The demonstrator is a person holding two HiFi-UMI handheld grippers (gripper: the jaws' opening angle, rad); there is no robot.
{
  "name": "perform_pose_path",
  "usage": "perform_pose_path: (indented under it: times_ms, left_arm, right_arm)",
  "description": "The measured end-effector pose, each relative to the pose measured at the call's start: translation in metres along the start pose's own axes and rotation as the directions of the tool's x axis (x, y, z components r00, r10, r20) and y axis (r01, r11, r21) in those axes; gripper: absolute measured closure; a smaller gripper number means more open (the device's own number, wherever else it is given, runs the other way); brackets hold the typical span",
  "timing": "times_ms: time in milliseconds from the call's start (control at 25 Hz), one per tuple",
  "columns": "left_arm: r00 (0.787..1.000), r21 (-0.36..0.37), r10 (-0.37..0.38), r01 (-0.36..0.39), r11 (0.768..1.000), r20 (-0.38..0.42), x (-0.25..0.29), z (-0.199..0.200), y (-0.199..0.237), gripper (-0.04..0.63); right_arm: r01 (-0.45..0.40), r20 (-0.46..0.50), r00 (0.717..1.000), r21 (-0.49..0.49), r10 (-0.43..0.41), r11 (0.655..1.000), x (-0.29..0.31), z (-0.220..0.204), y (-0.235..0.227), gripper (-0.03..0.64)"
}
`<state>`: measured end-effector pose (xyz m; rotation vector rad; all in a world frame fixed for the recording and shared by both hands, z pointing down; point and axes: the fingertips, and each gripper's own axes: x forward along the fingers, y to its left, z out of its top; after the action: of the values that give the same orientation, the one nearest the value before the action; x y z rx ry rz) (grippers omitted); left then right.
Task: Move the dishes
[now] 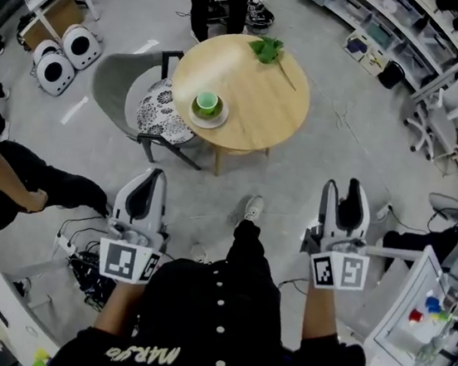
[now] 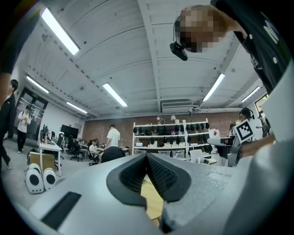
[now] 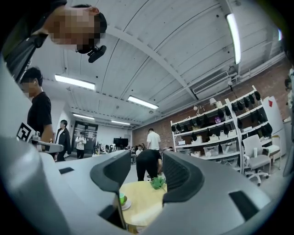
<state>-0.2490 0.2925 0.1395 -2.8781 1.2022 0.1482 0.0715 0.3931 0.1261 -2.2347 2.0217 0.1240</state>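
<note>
While the cup (image 1: 207,102) on its saucer (image 1: 210,119) stands near the counter (image 1: 258,90) edge, well ahead, the left tongs (image 1: 156,177) are held closed and empty, the right tongs (image 1: 345,189) half open on nothing. If the saucer is tilted when lifted, the loose cup may be tipped off.

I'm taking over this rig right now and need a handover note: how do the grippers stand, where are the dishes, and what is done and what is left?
Left gripper: shut, empty, short of the table.
Right gripper: jaws apart, nothing between them, facing the table.
Dishes: green cup sits on its saucer on the round table, at the edge by the grey chair. A leafy sprig lies at the far edge.
Done: no dish gripped.
Left: reach the table, grip and move the dishes.
</note>
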Motion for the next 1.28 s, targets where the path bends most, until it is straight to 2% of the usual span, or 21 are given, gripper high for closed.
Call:
perform_pose_path:
  times_ms: [360,560,720,920,1280]
  left_arm:
    - [0.998,0.021,0.069,-0.069,0.997,0.009,0.133,-0.009,0.009,0.592]
    - [0.993,0.032,0.115,-0.116,0.993,0.027,0.204,0.005,0.002,0.592]
    - [0.986,0.047,0.158,-0.16,0.986,0.045,0.237,0.017,-0.006,0.592]
    - [0.976,0.054,0.214,-0.216,0.975,0.038,0.254,0.019,-0.001,0.592]
    - [0.968,0.05,0.25,-0.25,0.967,0.004,0.269,-0.002,0.046,0.592]
  right_arm:
    - [-0.038,-0.005,0.999,0.027,0.038,0.999,0.113,-0.019,-0.089,0.419]
    - [-0.079,-0.003,0.997,0.026,0.08,0.996,0.17,-0.011,-0.138,0.42]
    - [-0.126,-0.003,0.992,0.016,0.126,0.992,0.201,-0.006,-0.163,0.42]
    - [-0.18,-0.033,0.983,0.054,0.182,0.982,0.237,-0.02,-0.17,0.414]
    - [-0.254,-0.062,0.965,0.042,0.256,0.966,0.296,-0.045,-0.135,0.41]
